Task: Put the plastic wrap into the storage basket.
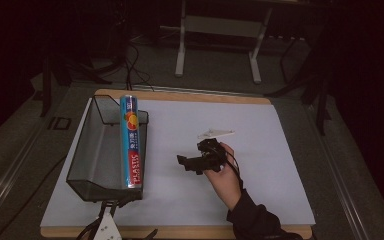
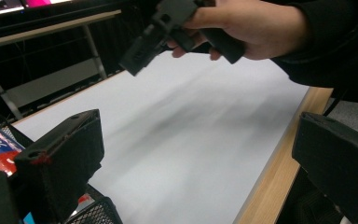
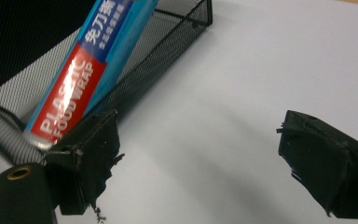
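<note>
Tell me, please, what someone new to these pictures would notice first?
The long blue and red box of plastic food wrap stands out: it lies along the right rim of the black wire-mesh basket on the left of the white table. Near the table's middle, a hand holds the open right tool, pointing towards the basket. The left tool, also open, sits at the near edge by the basket.
</note>
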